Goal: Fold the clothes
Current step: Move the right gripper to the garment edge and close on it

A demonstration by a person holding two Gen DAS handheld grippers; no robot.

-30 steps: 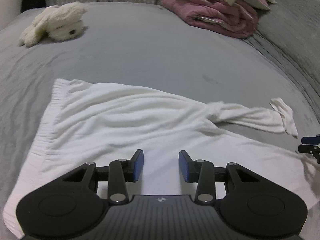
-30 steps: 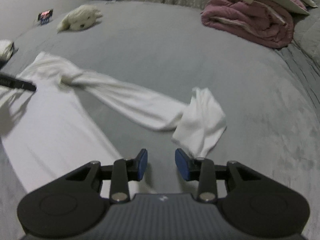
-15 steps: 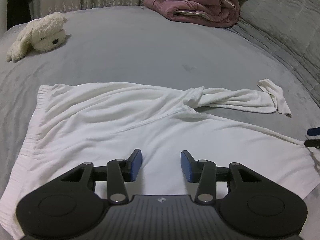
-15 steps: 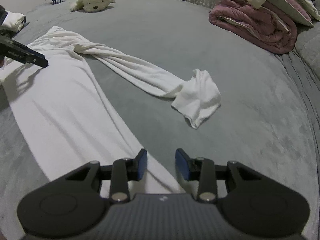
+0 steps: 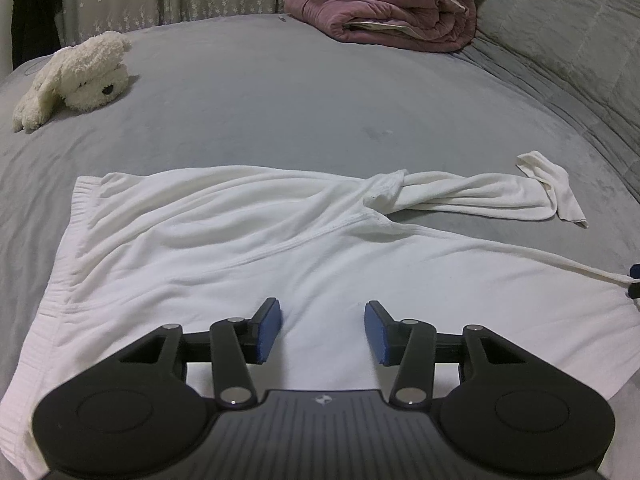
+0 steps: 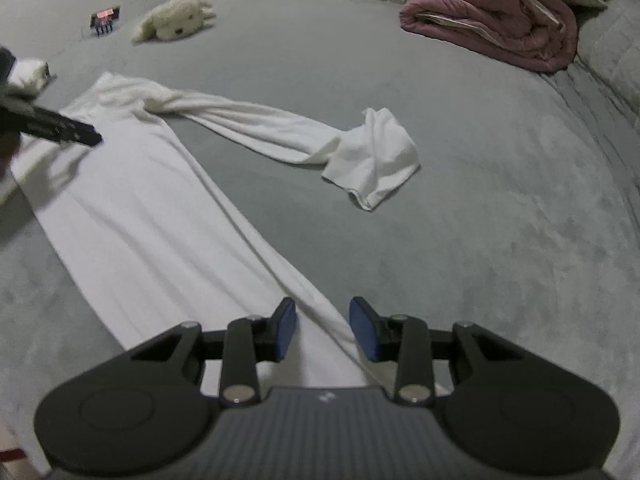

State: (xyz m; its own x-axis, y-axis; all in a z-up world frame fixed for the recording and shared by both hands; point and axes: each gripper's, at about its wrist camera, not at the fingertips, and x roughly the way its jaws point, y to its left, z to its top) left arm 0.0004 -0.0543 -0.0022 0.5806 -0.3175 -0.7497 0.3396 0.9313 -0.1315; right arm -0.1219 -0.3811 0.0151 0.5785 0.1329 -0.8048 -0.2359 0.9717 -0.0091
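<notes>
Your left claw [image 5: 323, 330] stood open, its blue pads [image 5: 269, 330] apart above the body of the white long-sleeved top [image 5: 248, 248], with nothing between the jaws. The top lay spread flat on the grey bed [image 5: 280, 92]; its ribbed hem was at the left in the left wrist view, and one sleeve [image 5: 472, 196] ran out to the right, twisted near the shoulder, its cuff folded over on the bedcover.

Your right claw [image 6: 323, 330] was likewise open, straddling the long edge of the top [image 6: 132, 216] where the other sleeve narrowed toward the camera; the fabric passed between the pads [image 6: 286, 330], which had not closed on it. In the right wrist view the free sleeve [image 6: 280, 136] crossed the bed diagonally and ended in a crumpled cuff [image 6: 376, 156]. One finger of the left claw [image 6: 60, 126] showed at the left of that view, over the top.

Well apart from the garment, a cream plush dog [image 5: 76, 76] lay at the far left, and a folded mauve quilt [image 5: 384, 12] sat at the far side of the bed.
</notes>
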